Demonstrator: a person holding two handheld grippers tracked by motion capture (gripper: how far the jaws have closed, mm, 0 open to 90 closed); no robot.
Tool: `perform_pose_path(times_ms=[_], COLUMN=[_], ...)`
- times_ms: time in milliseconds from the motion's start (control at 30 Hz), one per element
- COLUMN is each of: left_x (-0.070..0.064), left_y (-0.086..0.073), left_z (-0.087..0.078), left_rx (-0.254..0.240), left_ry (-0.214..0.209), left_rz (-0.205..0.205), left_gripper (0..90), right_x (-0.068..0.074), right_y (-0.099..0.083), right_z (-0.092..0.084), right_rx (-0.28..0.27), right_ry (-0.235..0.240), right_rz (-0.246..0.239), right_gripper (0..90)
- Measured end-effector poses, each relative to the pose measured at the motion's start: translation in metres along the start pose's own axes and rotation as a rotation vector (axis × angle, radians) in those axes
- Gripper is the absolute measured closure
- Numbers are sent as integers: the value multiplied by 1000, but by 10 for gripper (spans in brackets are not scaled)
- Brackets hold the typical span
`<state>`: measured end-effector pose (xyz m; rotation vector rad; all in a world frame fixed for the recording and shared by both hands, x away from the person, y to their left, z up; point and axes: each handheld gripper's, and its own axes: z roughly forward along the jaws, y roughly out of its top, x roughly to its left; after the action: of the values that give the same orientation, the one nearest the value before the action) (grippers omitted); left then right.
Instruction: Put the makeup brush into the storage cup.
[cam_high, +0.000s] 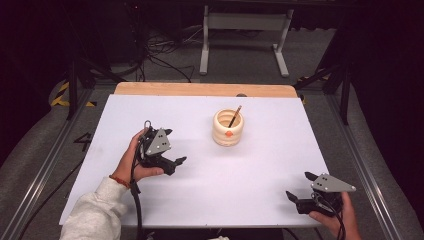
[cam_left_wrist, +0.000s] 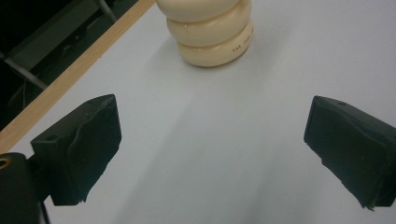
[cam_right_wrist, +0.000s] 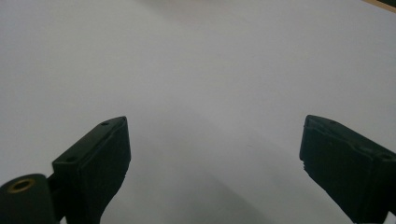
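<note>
From where I sit, my left tongs (cam_high: 170, 146) hover over the left half of the white counter (cam_high: 260, 185), jaws spread wide and holding nothing. In the left gripper view the two black jaws stand well apart with bare counter between them, and the cream ribbed cup (cam_left_wrist: 208, 30) sits ahead of them, near but not touching.

Moving right, that cup (cam_high: 228, 129) stands upright a little beyond the middle of the counter, toward the far edge. A pencil (cam_high: 235, 115) leans inside it, tip end poking up past the rim toward the far right.

Further right, my right tongs (cam_high: 301, 188) rest low at the near right corner, well apart from the cup, jaws also released and empty; the right gripper view shows plain counter between them.

I judge this as the approach step: the left tongs are lined up toward the cup and nothing is grasped yet. The next move calls for bringing them forward and raising them to the pencil's free end, or closing around the cup's body, without tipping it.
</note>
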<state>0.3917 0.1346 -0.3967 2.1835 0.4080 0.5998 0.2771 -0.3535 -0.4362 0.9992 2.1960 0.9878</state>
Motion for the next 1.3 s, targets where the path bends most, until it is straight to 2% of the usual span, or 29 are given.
perform_pose_path(times_ms=[533, 667, 767, 1300], left_x=[-2, -5, -6, -8], left_y=[-14, -16, -19, -40], left_z=[-7, -10, -12, -19], left_rx=[24, 13, 21, 57], left_ry=[22, 22, 25, 46], left_rz=[-11, -17, -6, -24], left_gripper=[50, 50, 48, 50], right_x=[0, 0, 0, 1], right_y=[0, 0, 0, 1], right_z=[0, -1, -1, 0], right_rx=[-1, -5, -6, -3], right_ry=[-1, -4, -3, 1], right_rz=[1, -1, 0, -3], right_gripper=[95, 95, 94, 95])
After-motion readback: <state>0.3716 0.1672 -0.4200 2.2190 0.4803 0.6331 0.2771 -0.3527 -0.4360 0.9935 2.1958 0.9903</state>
